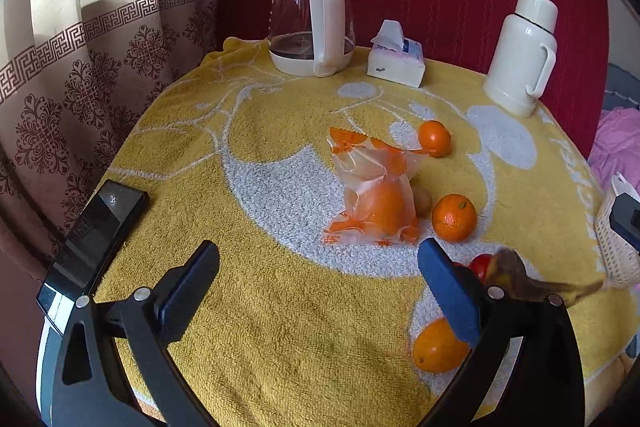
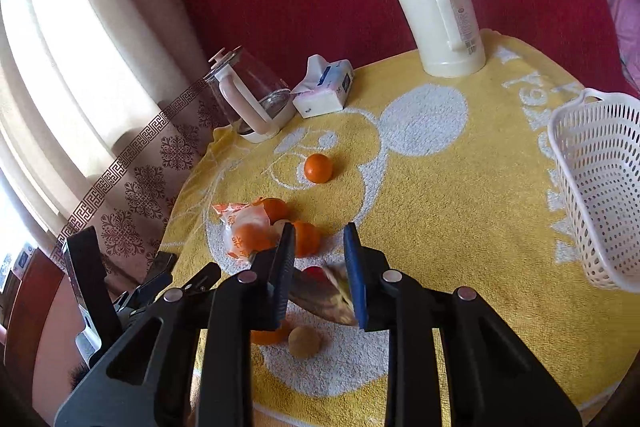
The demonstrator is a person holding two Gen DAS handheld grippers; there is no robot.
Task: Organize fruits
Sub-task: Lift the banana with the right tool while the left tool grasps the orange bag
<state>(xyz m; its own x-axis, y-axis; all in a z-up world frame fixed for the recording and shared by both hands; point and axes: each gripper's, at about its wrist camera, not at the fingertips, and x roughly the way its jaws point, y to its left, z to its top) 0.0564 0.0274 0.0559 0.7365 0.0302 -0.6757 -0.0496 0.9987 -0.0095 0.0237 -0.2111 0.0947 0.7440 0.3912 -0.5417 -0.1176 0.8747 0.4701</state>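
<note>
Your left gripper (image 1: 318,291) hangs wide open over the near towel, holding nothing. From left to right, a bagged orange (image 1: 380,207), three loose oranges (image 1: 454,217) and a red fruit (image 1: 480,264) lie unsorted. Your right gripper (image 2: 320,271) grips a blurred, browned banana (image 2: 326,297). The far-right basket (image 2: 596,183) looks empty, so nearly everything remains.

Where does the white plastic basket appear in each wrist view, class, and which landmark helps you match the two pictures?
Left wrist: white basket cut off at the right edge, partly behind the right gripper.
Right wrist: white basket at the right, tilted on the yellow towel.
Shared landmark: the cream thermos flask by the red backdrop.
</note>
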